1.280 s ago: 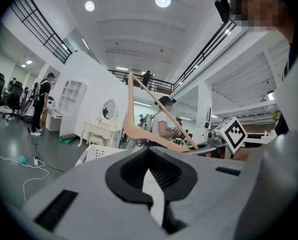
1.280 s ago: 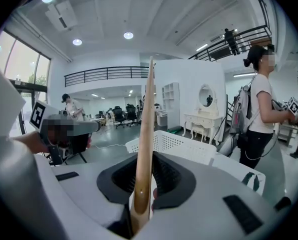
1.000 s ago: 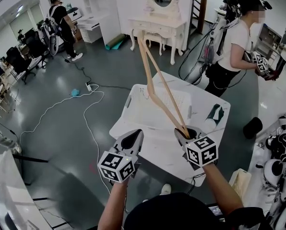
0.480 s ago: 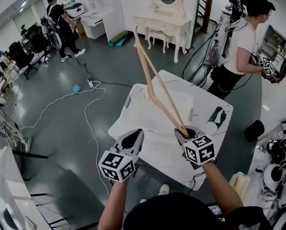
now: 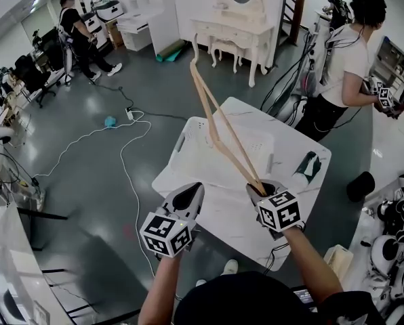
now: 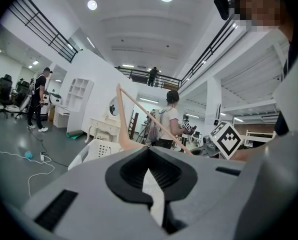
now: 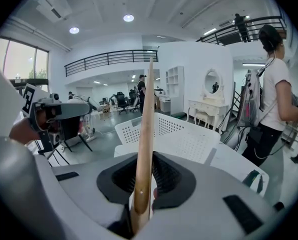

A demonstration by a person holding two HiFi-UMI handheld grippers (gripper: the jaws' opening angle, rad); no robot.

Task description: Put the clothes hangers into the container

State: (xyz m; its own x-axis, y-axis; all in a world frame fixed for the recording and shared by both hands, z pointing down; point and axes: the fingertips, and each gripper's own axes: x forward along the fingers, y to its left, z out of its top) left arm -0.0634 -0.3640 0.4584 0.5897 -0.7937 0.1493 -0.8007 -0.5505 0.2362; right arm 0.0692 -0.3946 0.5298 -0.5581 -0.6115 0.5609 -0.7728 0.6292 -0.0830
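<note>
R gripper [image 5: 263,189] clamped on 1 wooden hanger [image 5: 219,124], angled up over white basket [image 5: 188,141] on table [image 5: 219,217], L gripper [image 5: 186,191] closed, empty

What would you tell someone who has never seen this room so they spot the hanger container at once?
Find the white table in the middle of the head view. On its far left part sits the container, a white plastic basket. Perforated walls and handle slots set it apart from the small dark green item at the table's right edge.
</note>
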